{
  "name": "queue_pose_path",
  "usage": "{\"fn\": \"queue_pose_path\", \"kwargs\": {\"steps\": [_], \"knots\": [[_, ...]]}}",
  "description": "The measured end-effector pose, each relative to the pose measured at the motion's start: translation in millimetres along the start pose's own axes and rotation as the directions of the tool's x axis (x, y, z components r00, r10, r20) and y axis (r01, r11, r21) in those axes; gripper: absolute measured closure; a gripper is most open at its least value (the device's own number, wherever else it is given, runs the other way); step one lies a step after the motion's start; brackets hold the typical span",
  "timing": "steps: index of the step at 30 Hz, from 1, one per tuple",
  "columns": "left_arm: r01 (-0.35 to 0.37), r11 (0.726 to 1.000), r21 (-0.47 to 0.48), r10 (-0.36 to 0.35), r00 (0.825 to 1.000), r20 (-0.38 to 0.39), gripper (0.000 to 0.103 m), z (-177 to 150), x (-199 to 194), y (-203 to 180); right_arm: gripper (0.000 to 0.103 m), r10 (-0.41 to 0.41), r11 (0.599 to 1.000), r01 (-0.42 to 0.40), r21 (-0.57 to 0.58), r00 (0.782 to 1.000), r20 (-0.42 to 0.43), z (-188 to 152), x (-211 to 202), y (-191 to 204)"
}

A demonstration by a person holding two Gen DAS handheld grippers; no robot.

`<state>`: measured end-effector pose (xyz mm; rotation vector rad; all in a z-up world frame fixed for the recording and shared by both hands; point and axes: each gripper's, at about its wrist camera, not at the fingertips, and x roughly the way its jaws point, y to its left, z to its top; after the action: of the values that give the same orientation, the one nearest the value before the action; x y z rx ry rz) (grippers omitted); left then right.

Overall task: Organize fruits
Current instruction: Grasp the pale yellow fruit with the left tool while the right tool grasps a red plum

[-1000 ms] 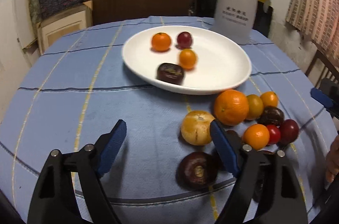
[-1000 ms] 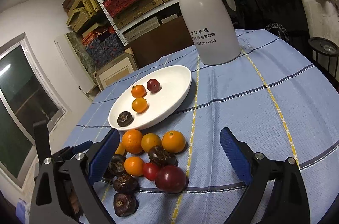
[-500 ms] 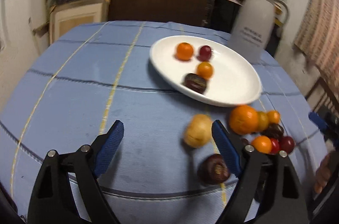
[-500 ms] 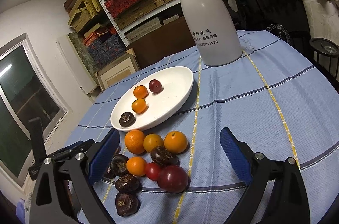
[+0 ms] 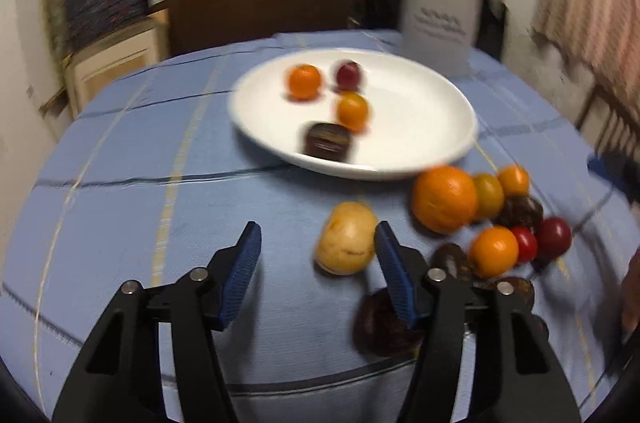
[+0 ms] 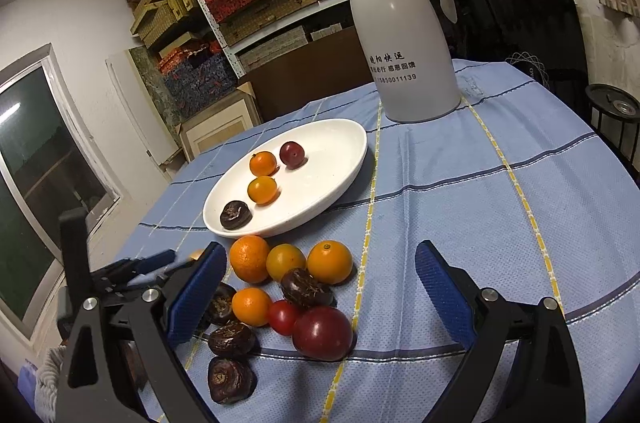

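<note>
Yellow fruit (image 5: 347, 238) lies against left gripper (image 5: 316, 259)'s right pad (image 5: 394, 279).
Jaws closing, unclamped; fruit inside gap, right of centre. Right gripper (image 6: 320, 293) stands apart, empty.

one plate (image 6: 344, 179), one jug (image 6: 412, 63), four plated fruits (image 6: 262, 189).

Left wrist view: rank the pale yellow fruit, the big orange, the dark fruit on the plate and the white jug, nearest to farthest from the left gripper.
1. Pale yellow fruit: between the closing fingers of the left gripper, against the right-hand one.
2. Big orange: on the cloth, to the right.
3. Dark fruit: near edge of the white plate.
4. White jug: behind the plate, at the back right.
</note>
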<state>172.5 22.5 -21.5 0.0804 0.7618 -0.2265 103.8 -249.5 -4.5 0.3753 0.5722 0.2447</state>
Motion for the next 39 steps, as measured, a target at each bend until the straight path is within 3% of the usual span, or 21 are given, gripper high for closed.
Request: {"fn": "queue_pose_path", "kwargs": {"steps": [2,8,10,12,15,18,24,27,29,31,39], "knots": [[0.030,0.999,-0.043,-0.031,0.999,-0.015,0.047,-2.1,-1.3,10.5,0.007,0.006,1.000,-0.006,0.003,1.000,0.000,0.3,-0.1,0.0],[-0.019,1.000,-0.025,0.019,0.999,-0.036,0.047,-4.5,7.8,4.4,0.007,0.014,1.000,-0.014,-0.005,1.000,0.003,0.2,-0.8,1.3],[-0.044,0.999,-0.012,0.043,0.997,-0.058,0.056,-4.4,16.7,2.1,0.007,0.014,1.000,-0.014,-0.016,1.000,-0.004,-0.6,0.4,3.4],[-0.038,0.999,-0.026,0.035,0.995,-0.090,0.058,-3.6,27.1,4.1,0.007,0.013,0.999,-0.014,-0.034,1.000,-0.022,-2.5,3.6,6.5],[-0.003,0.998,-0.056,0.000,0.998,-0.066,0.058,0.7,26.5,8.2,0.007,0.010,0.998,-0.013,-0.054,0.999,-0.050,-5.9,8.7,10.5],[-0.011,0.998,-0.057,0.008,0.998,-0.060,0.058,2.3,28.5,8.4,0.009,0.005,0.997,-0.012,-0.081,0.996,-0.092,-11.3,15.6,14.1],[-0.006,0.997,-0.075,0.001,0.998,-0.065,0.058,8.4,36.9,11.7,0.024,-0.039,0.992,0.013,-0.127,0.978,-0.205,-33.4,28.7,20.0],[-0.001,0.998,-0.063,-0.003,0.997,-0.073,0.059,8.7,39.1,9.0,0.036,-0.051,0.991,0.020,-0.133,0.971,-0.235,-40.3,32.6,20.3],[-0.003,0.998,-0.061,-0.002,0.997,-0.076,0.061,8.2,39.1,8.8,0.051,-0.053,0.992,0.022,-0.124,0.967,-0.250,-41.0,35.8,17.8],[0.011,0.997,-0.075,-0.017,0.997,-0.079,0.062,6.9,38.7,11.1,0.060,-0.051,0.995,0.025,-0.101,0.963,-0.266,-42.1,38.3,12.9],[0.049,0.993,-0.104,-0.056,0.996,-0.067,0.063,0.3,27.1,10.7,0.063,-0.021,0.995,-0.004,-0.096,0.964,-0.266,-40.5,37.5,13.6]]}}
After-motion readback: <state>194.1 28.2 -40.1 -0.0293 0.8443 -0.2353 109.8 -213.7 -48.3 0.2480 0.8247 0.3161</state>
